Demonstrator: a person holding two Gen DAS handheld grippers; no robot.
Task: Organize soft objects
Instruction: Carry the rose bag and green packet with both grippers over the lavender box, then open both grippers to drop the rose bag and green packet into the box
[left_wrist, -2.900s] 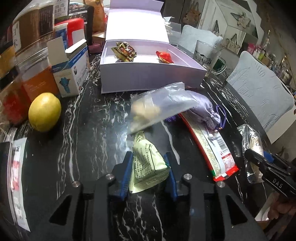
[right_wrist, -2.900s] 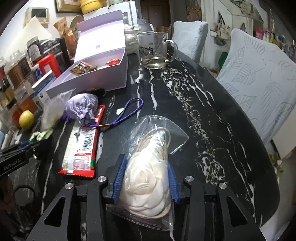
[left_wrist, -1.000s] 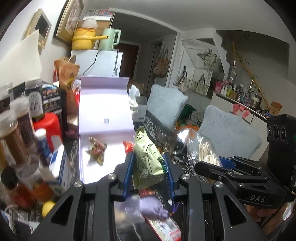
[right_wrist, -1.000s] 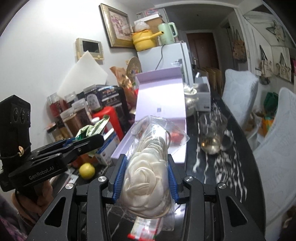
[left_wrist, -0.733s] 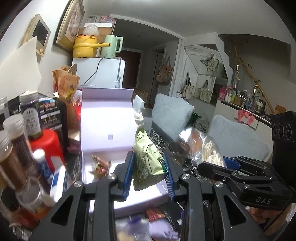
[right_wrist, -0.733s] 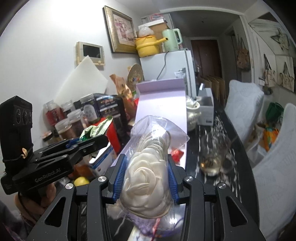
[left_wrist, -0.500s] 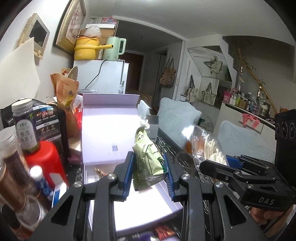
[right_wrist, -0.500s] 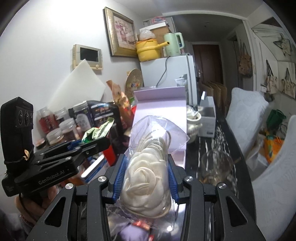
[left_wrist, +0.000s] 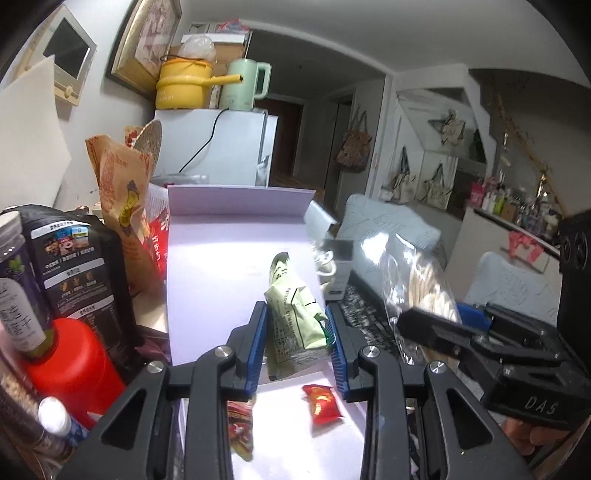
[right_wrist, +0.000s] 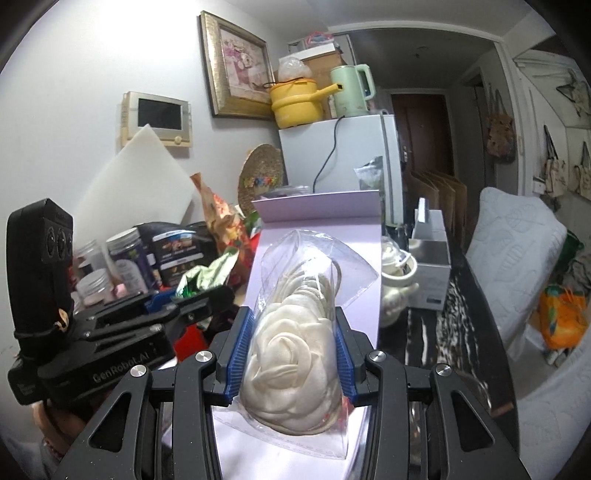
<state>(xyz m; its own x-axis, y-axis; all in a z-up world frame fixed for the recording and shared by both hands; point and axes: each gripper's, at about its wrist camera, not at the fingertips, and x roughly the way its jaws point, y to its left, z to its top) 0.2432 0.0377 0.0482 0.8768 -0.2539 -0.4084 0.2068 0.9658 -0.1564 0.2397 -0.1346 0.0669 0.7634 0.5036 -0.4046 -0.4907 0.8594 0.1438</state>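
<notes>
Fingers (left_wrist: 258, 339) clamped on green packet (left_wrist: 293, 321) and bagged cream flower (right_wrist: 291, 354), above lavender box (left_wrist: 236, 266) beside jars (left_wrist: 22, 277).

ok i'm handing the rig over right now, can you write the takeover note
Left tool: shut on the green snack packet, held above the open lavender box.
Right tool: shut on the clear bag with the cream fabric flower, held over the same box beside the left one.
In the box: a red candy packet and a dark patterned wrapper lie on its floor.
Done: both soft items are picked up and held at the box.
Left: lower and release each into the box. Whether anything remains on the table cannot be seen from these views.
</notes>
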